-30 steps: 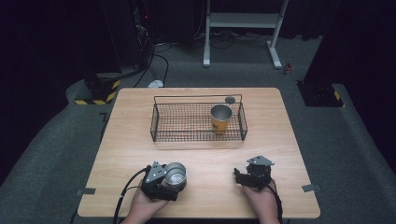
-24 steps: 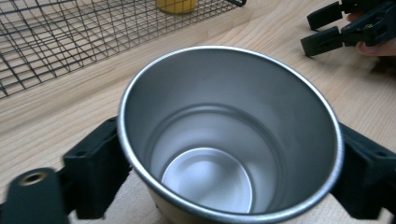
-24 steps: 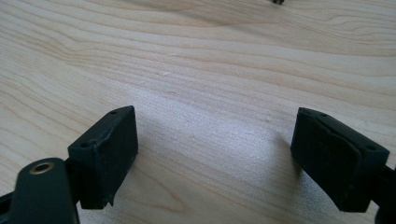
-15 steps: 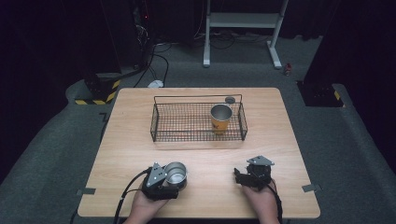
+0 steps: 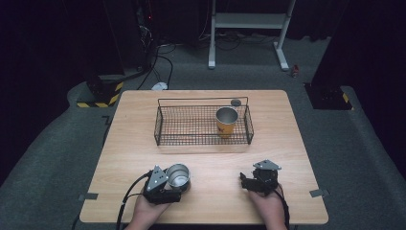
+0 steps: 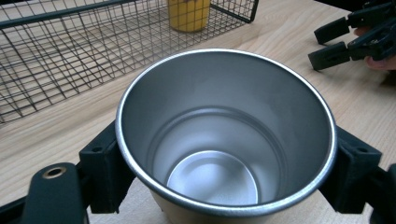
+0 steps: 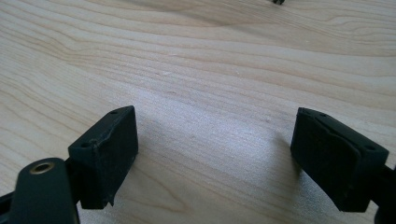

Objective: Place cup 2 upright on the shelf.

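Observation:
A bare steel cup (image 5: 178, 175) stands upright on the wooden table near its front edge, its inside empty (image 6: 224, 140). My left gripper (image 5: 176, 181) is shut on it, a black pad (image 6: 105, 168) pressed to each side of the wall below the rim. My right gripper (image 5: 245, 180) rests at the front right, apart from the cup, open with bare wood between its fingers (image 7: 215, 154). It also shows at the top right of the left gripper view (image 6: 336, 42).
A black wire basket (image 5: 201, 140) sits mid-table beyond the cup, with a yellow cup with a steel rim (image 5: 226, 122) upright in its right end. A small dark round object (image 5: 235, 102) lies behind the basket. Bare wood separates the two grippers.
The left gripper's jaws appear to have drawn in against the steel cup. Both hands, the cup and the basket stay where they were.

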The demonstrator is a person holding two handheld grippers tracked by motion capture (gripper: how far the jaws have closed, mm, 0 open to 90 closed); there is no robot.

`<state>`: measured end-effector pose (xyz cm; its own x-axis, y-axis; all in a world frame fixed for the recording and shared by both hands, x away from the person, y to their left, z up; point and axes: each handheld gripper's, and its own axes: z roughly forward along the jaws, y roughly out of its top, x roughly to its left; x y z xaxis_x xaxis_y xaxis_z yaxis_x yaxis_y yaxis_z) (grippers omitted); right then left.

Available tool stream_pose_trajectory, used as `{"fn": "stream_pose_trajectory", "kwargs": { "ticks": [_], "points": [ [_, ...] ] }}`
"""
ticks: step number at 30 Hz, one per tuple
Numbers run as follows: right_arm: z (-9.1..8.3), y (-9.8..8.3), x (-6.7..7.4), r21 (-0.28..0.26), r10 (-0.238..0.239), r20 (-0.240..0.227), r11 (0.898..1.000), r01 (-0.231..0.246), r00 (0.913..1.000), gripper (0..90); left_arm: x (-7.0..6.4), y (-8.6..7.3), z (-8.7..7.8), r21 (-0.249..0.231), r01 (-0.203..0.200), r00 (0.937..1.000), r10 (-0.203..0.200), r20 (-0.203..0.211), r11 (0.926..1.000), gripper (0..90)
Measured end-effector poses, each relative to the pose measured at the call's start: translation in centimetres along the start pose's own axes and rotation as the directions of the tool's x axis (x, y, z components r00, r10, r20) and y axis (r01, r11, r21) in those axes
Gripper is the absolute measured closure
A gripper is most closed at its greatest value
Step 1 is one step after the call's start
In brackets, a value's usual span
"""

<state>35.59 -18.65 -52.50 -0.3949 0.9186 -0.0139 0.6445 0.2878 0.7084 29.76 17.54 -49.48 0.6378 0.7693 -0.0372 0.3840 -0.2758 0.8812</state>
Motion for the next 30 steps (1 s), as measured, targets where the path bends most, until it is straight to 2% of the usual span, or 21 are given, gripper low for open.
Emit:
{"fn": "stream_pose_trajectory", "kwargs": {
  "ticks": [19, 26, 30],
  "points": [
    [0.0, 0.0, 0.0, 0.0, 0.0, 0.0, 1.0, 0.0, 1.0, 14.8, 0.5, 0.7, -1.1, -0.05, -0.004, 0.9996, 0.003, -0.029, 0.9988, 18.8],
    [0.0, 0.0, 0.0, 0.0, 0.0, 0.0, 1.0, 0.0, 1.0, 14.8, 1.0, 1.2, -1.2, -0.067, 0.017, 0.9995, -0.019, -0.026, 0.9976, 18.7],
    [0.0, 0.0, 0.0, 0.0, 0.0, 0.0, 1.0, 0.0, 1.0, 14.8, 0.9, 1.5, -1.2, -0.063, 0.001, 0.9994, -0.003, -0.034, 0.998, 18.8]
  ]
}}
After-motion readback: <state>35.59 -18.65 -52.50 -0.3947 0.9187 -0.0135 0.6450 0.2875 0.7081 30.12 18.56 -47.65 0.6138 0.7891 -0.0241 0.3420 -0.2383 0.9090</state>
